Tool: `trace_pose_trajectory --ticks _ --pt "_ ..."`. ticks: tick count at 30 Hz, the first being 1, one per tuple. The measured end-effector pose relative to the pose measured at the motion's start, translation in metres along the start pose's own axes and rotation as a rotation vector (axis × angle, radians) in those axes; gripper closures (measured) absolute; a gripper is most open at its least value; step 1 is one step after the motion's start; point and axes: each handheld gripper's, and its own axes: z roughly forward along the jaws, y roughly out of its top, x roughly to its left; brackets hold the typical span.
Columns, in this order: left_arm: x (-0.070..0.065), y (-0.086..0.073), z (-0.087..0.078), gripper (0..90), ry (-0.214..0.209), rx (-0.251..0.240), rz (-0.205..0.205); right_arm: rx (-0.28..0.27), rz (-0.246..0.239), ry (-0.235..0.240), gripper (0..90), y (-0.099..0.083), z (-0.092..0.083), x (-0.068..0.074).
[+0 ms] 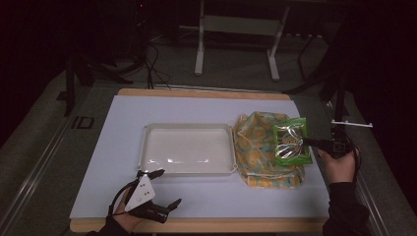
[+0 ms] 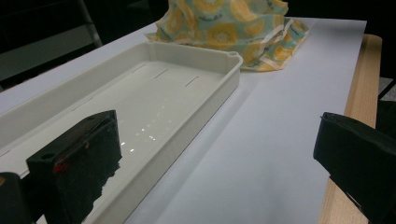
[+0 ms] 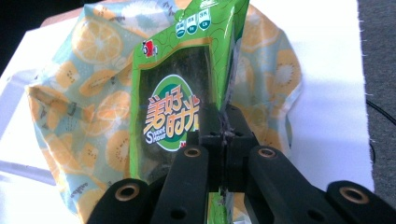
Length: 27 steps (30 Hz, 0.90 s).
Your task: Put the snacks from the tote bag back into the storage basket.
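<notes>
At the near edge of the counter [image 1: 206, 206], the left gripper [image 1: 156, 189] is held low in a hand, its 2 fingers [image 2: 74, 163] spread wide with nothing between them. Just beyond it lies a white tray [image 1: 147, 147], seen empty. To the right of the tray, a fruit-patterned cloth bag [image 1: 255, 162] is spread on the white sheet. Above that bag, a green snack packet [image 1: 291, 141] is pinched at its edge by the closed fingers of the right gripper [image 1: 314, 143].
</notes>
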Motion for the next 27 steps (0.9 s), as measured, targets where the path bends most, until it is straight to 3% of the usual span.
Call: trace_pose_trajectory --ticks 11,27 --pt "0.0 0.0 0.0 1.3 0.001 0.001 -0.001 -0.029 0.029 0.01 89.0 -0.002 -0.014 -0.007" --pt "-0.001 0.0 0.0 1.3 -0.002 0.001 0.005 -0.084 0.045 0.042 88.9 -0.001 -0.035 -0.001"
